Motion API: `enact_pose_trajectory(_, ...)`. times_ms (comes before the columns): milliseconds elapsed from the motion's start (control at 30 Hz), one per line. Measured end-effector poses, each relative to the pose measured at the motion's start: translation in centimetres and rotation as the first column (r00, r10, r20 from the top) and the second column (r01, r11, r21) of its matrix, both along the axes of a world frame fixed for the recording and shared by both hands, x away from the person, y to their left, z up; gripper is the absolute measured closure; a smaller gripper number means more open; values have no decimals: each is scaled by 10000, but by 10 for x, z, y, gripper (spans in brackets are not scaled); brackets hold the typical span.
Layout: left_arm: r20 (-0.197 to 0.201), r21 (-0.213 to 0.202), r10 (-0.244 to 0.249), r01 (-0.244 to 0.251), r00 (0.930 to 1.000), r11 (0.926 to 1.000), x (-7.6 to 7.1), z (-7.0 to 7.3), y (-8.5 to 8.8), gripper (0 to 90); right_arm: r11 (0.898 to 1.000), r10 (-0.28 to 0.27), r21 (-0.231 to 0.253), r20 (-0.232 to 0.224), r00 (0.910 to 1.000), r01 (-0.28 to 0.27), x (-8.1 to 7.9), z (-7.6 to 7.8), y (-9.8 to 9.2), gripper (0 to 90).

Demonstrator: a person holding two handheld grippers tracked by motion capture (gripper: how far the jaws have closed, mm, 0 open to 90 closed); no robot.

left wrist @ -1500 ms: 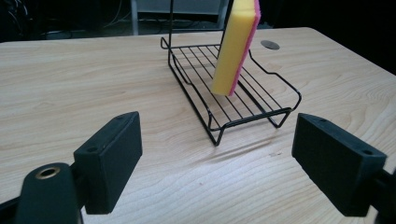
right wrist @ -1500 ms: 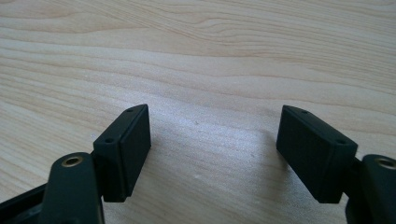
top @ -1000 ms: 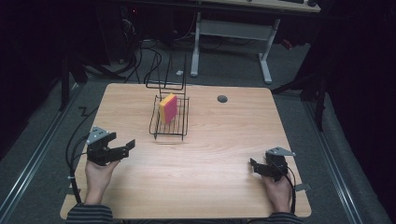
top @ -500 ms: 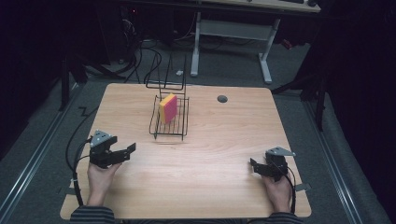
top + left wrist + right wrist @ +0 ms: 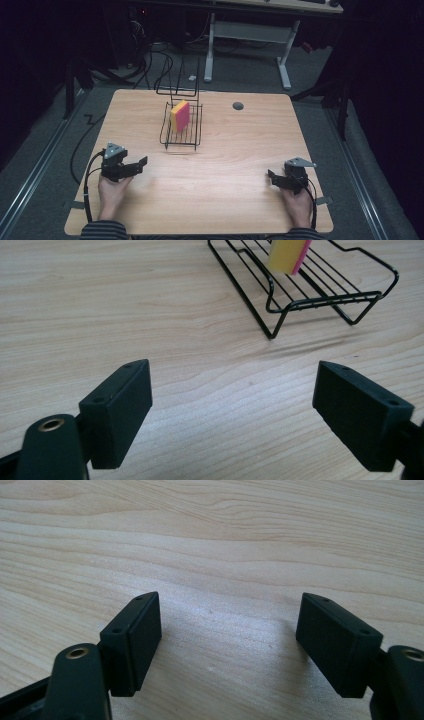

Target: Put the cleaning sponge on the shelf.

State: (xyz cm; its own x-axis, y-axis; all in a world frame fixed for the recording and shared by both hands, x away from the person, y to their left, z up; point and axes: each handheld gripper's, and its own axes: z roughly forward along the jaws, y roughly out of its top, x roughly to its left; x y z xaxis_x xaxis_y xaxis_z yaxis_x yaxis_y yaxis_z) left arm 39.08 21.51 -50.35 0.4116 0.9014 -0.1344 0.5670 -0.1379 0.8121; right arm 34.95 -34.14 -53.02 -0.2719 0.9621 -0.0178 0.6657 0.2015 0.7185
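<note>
Left gripper (image 5: 232, 405): your 2 jaws stand wide apart with nothing between them but bare wood. In the left gripper view they frame the near end of the wire rack.
Left gripper position: in the high view your left gripper (image 5: 134, 166) sits near the left edge of the table (image 5: 235, 150), toward the near-left corner, with the jaws pointing toward the table's middle.
Left hand (image 5: 113, 189): it grips the gripper body from behind, with the forearm coming in over the near edge.
Right gripper (image 5: 230, 640): your 2 jaws are spread wide and hold nothing. In the right gripper view only wood grain lies between and beyond them.
Right gripper position: in the high view your right gripper (image 5: 275, 178) sits near the right edge, toward the near-right corner, with the jaws pointing left across the table.
Right hand (image 5: 298, 202): it holds the gripper body from the near edge.
Wire rack (image 5: 181, 131): black, standing on the table's far half, left of centre, well apart from both grippers. Your left gripper is the nearer of the 2.
Sponge (image 5: 180, 115): yellow with a pink side, standing on edge inside the wire rack, toward its far end. In the left gripper view the sponge (image 5: 286, 255) rests on the rack's (image 5: 320, 297) floor wires.
Grommet (image 5: 238, 105): 1 round dark disc near the far edge, right of the rack.
</note>
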Motion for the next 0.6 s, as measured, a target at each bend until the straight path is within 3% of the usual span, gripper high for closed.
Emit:
enact_pose_trajectory(200, -109, 361, 170, -166, 9998, 9992, 5, -7, -2, 162, 10000, -2, 6, -2, 10000, 2, 0, 0, 0, 264)
enact_pose_trajectory(600, -299, 681, 479, -458, 9984, 9966, 13, -16, -1, 160, 10000, -20, 48, -24, 10000, 20, 0, 0, 0, 263)
